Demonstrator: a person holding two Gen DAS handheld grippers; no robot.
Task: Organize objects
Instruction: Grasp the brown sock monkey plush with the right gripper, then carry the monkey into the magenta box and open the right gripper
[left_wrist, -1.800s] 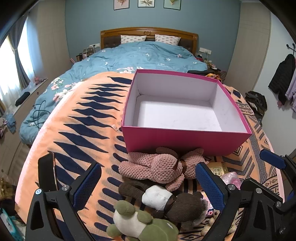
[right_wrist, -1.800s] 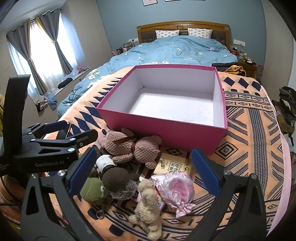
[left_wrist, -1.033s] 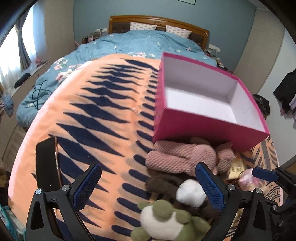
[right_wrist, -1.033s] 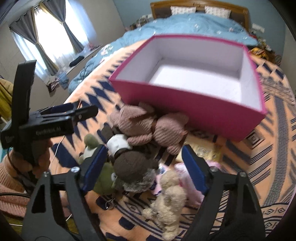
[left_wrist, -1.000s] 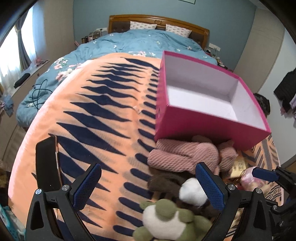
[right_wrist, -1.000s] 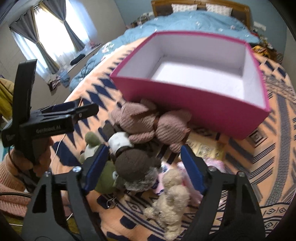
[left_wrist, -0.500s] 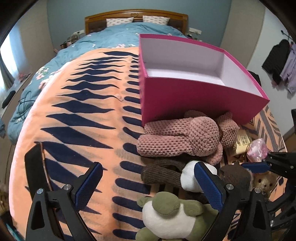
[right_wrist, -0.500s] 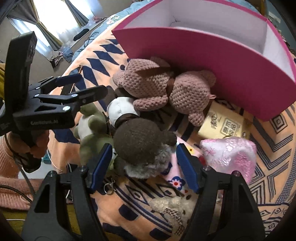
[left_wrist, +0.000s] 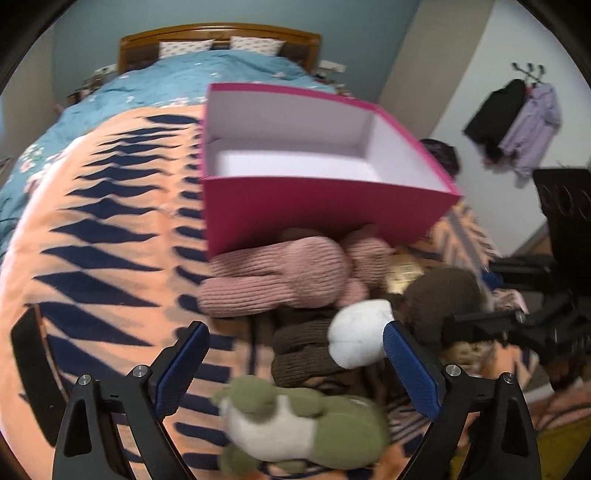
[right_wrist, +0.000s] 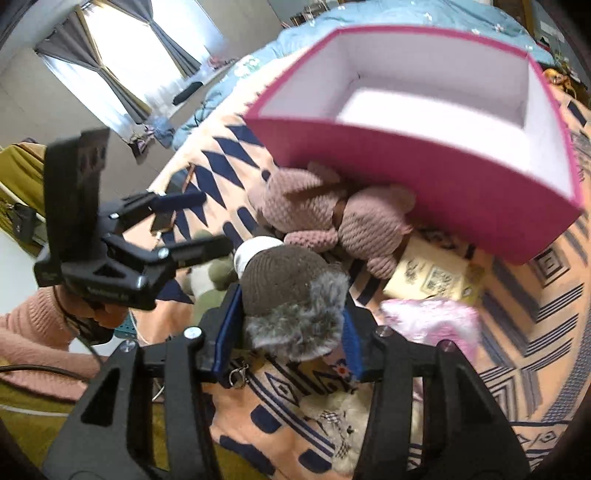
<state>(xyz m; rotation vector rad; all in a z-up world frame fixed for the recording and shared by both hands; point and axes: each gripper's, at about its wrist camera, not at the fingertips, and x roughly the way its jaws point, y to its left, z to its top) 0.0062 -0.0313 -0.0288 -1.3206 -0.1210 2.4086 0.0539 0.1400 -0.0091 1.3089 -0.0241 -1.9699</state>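
Brown plush toy lies on patterned blanket, its head between blue pads of right gripper; jaws closing, pads against both sides of head. Pink knitted bear just behind, against pink box. Left gripper hangs wide, jaws closing slightly, over green plush, no contact.

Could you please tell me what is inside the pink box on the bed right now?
The pink box shows only a bare white floor and walls; its near wall hides the strip of floor just behind it.
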